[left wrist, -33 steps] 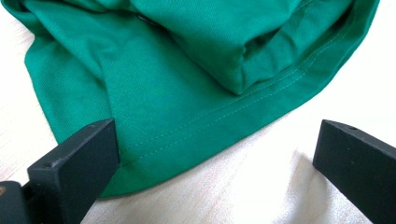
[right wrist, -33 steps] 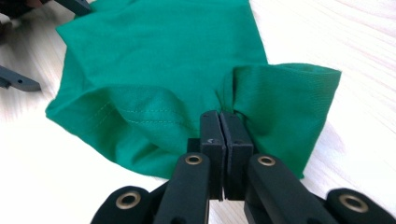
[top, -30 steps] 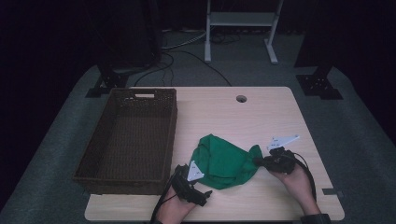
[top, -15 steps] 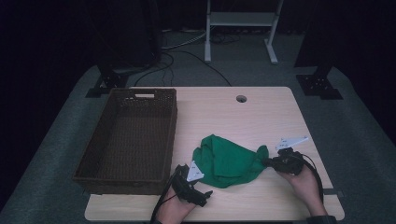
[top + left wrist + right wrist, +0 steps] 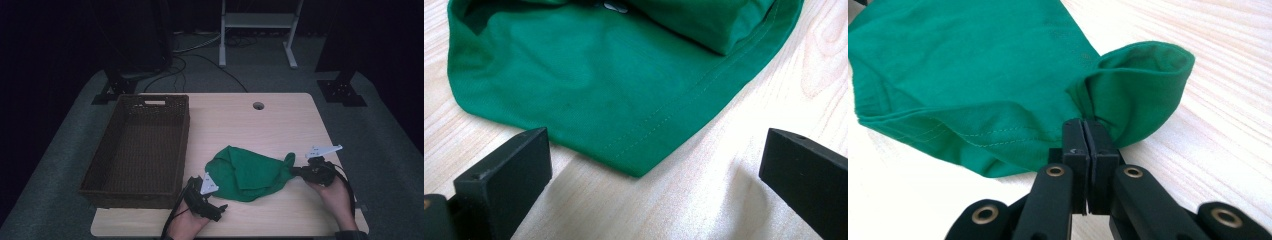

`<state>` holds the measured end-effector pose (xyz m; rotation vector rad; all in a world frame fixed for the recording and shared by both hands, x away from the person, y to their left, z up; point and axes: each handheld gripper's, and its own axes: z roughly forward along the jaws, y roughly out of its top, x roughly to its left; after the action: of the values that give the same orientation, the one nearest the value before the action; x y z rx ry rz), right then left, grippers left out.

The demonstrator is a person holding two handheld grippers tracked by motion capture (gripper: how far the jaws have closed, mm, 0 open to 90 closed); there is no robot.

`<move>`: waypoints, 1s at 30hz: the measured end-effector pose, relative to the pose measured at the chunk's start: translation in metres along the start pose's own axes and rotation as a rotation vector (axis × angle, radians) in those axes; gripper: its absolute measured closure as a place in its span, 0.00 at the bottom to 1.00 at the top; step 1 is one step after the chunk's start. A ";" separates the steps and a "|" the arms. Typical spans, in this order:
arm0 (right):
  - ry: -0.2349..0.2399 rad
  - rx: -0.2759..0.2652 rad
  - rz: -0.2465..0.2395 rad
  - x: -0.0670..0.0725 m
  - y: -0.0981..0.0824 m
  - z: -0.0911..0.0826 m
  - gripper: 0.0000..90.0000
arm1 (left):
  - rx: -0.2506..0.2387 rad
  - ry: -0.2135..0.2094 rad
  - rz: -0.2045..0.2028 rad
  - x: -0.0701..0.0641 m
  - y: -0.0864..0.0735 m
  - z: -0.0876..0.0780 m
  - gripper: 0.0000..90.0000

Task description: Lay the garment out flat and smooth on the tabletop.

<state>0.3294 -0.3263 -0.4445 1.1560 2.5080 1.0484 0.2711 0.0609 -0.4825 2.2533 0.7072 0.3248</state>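
Observation:
A green cloth garment [image 5: 247, 172] lies bunched on the light wooden table [image 5: 235, 120], right of the basket. My right gripper [image 5: 294, 171] is shut on its right end, where the fabric gathers into a fold [image 5: 1135, 85] just past the closed pads [image 5: 1075, 137]. My left gripper [image 5: 220, 207] rests near the table's front edge at the cloth's left corner. Its jaws stand wide open, with the hemmed corner of the green cloth [image 5: 614, 95] lying on the wood ahead of them and untouched.
A dark wicker basket [image 5: 137, 150] stands on the left half of the table. A cable hole [image 5: 258, 105] sits near the far edge. Beyond the table are stand legs [image 5: 255, 30] and cables on the grey floor.
My right gripper has moved to the right with the cloth's end in it, stretching the garment out sideways. The left gripper has stayed where it was.

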 end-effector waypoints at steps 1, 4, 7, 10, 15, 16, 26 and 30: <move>-0.001 -0.002 -0.002 0.000 0.000 -0.001 0.99 | 0.000 0.000 -0.001 0.000 0.000 0.000 0.00; 0.000 -0.005 -0.002 0.001 -0.002 -0.005 0.99 | 0.001 0.001 -0.001 0.000 0.000 0.001 0.00; -0.002 -0.008 -0.001 0.001 -0.004 -0.007 0.99 | 0.004 0.002 -0.001 0.000 0.000 0.001 0.00; -0.001 -0.011 0.003 0.001 -0.007 -0.013 0.99 | 0.004 0.002 -0.001 0.000 0.000 0.001 0.00; -0.006 -0.008 0.005 0.002 -0.013 -0.018 0.99 | 0.006 0.001 -0.002 0.000 -0.001 0.001 0.00; -0.008 -0.006 0.006 0.002 -0.014 -0.019 0.99 | 0.006 0.001 -0.002 0.000 -0.001 0.001 0.00; -0.029 -0.005 0.017 0.000 -0.026 -0.031 0.99 | 0.009 0.001 0.001 0.001 -0.001 0.001 0.00; -0.043 -0.010 0.032 -0.003 -0.031 -0.038 0.99 | 0.010 0.001 0.003 0.000 -0.001 0.001 0.00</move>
<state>0.2967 -0.3623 -0.4382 1.2064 2.4567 1.0309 0.2718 0.0608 -0.4837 2.2641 0.7076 0.3243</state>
